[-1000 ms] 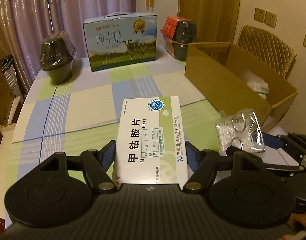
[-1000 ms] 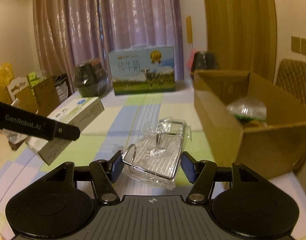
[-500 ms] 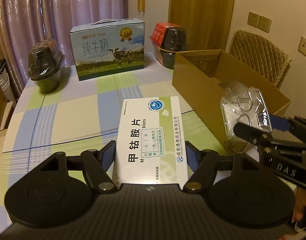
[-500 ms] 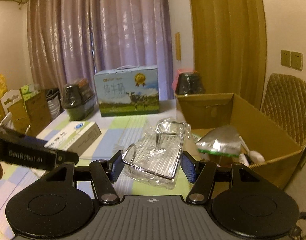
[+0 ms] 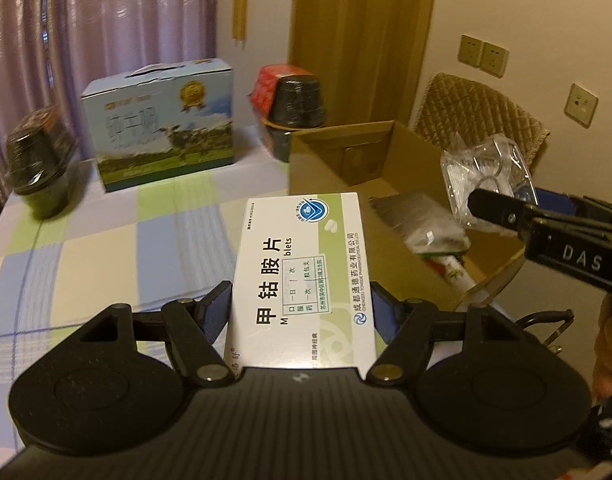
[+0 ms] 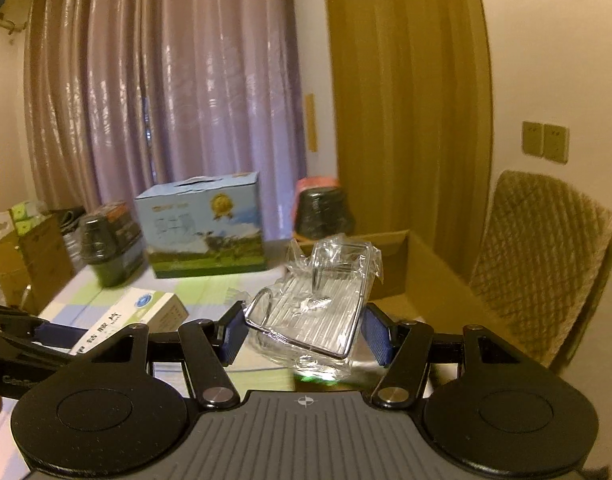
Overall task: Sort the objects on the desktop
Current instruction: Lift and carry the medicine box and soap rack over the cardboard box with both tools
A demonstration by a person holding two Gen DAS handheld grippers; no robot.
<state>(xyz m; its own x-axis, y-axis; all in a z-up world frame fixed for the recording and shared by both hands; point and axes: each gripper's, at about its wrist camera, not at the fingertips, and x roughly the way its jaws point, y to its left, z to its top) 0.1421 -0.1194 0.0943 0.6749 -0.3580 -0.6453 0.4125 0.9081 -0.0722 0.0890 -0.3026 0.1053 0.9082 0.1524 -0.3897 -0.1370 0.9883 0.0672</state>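
A white and green medicine box [image 5: 302, 272] is clamped between the fingers of my left gripper [image 5: 302, 312], held above the checked tablecloth near the open cardboard box [image 5: 334, 152]. My right gripper [image 6: 304, 334] is shut on a clear plastic bag with a wire rack [image 6: 318, 308] inside, held in the air over the near end of the cardboard box [image 6: 438, 280]. In the left wrist view the bagged rack [image 5: 486, 176] and the right gripper [image 5: 506, 208] hang above the box's right wall. The medicine box [image 6: 146, 312] shows at lower left in the right wrist view.
A blue milk carton [image 5: 162, 132] stands at the table's back, flanked by two wrapped black pots [image 5: 38, 164] [image 5: 294, 108]. A silvery pouch [image 5: 418, 216] lies inside the cardboard box. A quilted chair [image 5: 478, 116] stands behind it. The checked tablecloth [image 5: 106, 240] is bare at left.
Both grippers rose and moved toward the cardboard box. The bagged rack was lifted off the table and now hangs over the box; the medicine box came closer to the box's left wall.
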